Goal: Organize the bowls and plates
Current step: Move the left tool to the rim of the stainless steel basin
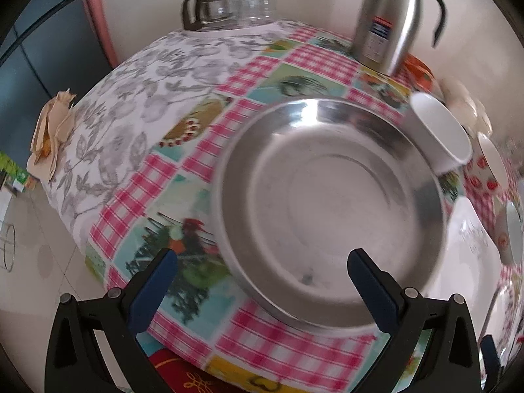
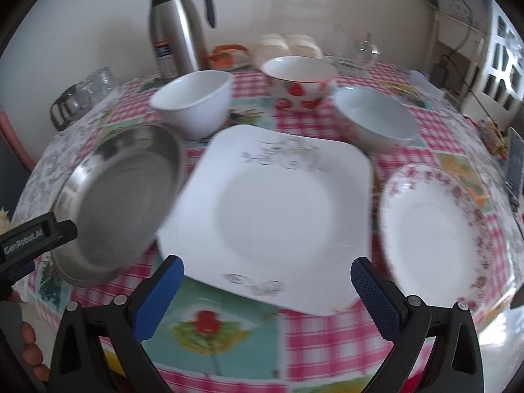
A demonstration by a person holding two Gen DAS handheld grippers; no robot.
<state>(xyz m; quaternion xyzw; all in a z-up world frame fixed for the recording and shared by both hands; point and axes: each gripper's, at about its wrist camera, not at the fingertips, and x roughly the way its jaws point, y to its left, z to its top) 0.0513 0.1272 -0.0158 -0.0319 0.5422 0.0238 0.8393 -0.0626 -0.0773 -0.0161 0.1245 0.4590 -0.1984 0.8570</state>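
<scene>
Steel plate (image 1: 330, 203) flat on bench (image 1: 131, 114), left of square plate (image 2: 271, 206); bowls behind. Left tongs (image 1: 262, 281) wide, empty, straddling near rim, likely lining up grasp. Right tongs (image 2: 267, 283) wide, empty, over square plate's near edge.

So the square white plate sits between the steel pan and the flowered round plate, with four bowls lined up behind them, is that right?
Not quite: the right wrist view shows three bowls behind, not four: a plain white bowl, a strawberry bowl and another white bowl. The square white plate does sit between the steel pan and the flowered round plate.
</scene>
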